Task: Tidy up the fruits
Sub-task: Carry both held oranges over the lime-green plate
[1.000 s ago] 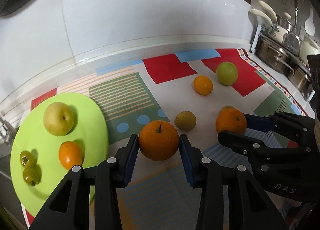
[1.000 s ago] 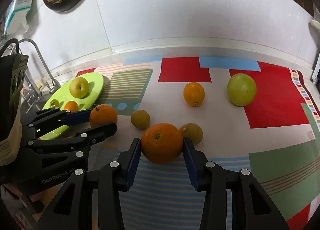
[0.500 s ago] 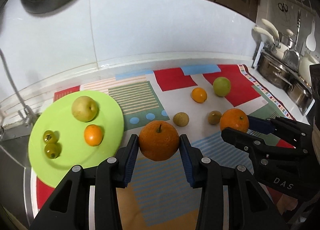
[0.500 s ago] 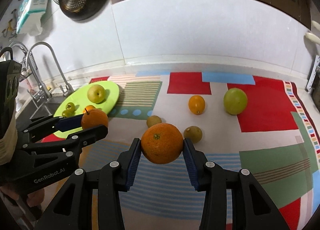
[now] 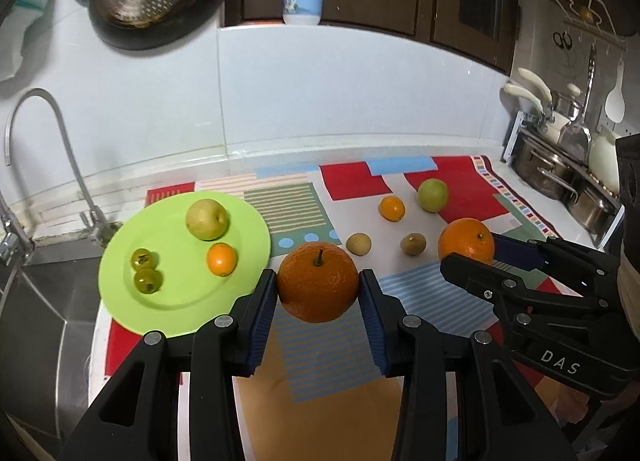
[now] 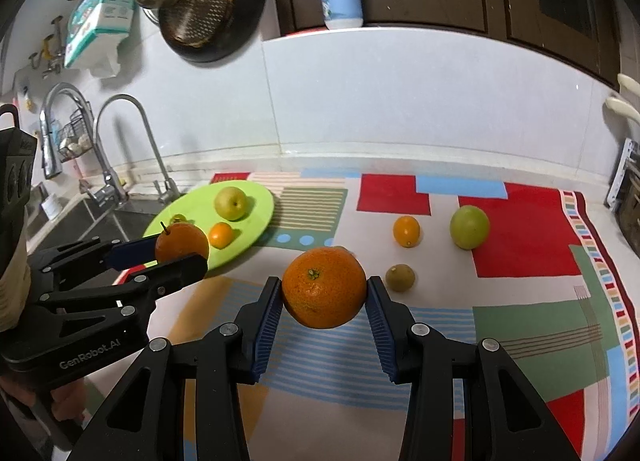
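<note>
At far left we see a round, glossy green plate (image 5: 176, 313). Our left gripper (image 5: 318, 293) clamps a pebbly stemmed orange (image 5: 318, 287) above the patterned mat (image 5: 332, 345); our right gripper (image 6: 324, 293) grasps another round orange (image 6: 324, 287).

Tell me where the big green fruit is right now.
The green fruit lies on the mat's red patch, far right in the right wrist view, just right of the small orange; no tool touches it.

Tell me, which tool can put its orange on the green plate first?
Probably the left tool: its orange hangs right beside the green plate. The right tool holds its orange farther away, over the mat.
</note>
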### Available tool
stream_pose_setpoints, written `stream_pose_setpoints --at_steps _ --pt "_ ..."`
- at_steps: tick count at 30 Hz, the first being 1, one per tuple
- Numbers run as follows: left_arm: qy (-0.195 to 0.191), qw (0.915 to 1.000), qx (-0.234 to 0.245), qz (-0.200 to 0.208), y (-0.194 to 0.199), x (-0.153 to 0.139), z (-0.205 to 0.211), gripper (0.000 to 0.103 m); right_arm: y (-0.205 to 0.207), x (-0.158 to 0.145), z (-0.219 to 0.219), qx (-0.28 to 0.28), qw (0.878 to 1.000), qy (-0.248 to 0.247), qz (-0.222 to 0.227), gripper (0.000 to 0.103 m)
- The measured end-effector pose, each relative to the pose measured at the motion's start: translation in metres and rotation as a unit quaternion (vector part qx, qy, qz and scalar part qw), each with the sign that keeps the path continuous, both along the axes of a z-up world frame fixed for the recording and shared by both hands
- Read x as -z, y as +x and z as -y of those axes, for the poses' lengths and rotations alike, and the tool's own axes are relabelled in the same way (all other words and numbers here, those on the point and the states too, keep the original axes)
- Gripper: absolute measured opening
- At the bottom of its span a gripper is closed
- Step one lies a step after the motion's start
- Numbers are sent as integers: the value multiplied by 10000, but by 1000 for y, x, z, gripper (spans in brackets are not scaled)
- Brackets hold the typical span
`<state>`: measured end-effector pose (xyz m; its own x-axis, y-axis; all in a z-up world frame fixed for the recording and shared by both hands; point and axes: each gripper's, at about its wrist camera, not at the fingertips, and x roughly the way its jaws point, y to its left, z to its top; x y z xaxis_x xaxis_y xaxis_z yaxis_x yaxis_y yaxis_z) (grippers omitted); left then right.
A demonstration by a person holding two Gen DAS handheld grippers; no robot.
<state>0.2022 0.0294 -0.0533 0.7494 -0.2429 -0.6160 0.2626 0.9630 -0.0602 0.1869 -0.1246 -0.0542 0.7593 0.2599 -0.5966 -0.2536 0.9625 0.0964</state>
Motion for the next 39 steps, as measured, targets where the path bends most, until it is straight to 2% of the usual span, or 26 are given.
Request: stream_pose_setpoints --at_steps 19,29,39 --pt "96 9983 -437 361 -35 -22 -64 41 -21 -22 -61 -410 9984 72 381 44" --pt "138 9981 -467 388 -27 -21 -101 41 -13 -22 -101 -492 9978 105 433 44" --pt "182 9976 -526 410 0 -17 -133 41 9 -24 -139 -658 9965 -1 510 44"
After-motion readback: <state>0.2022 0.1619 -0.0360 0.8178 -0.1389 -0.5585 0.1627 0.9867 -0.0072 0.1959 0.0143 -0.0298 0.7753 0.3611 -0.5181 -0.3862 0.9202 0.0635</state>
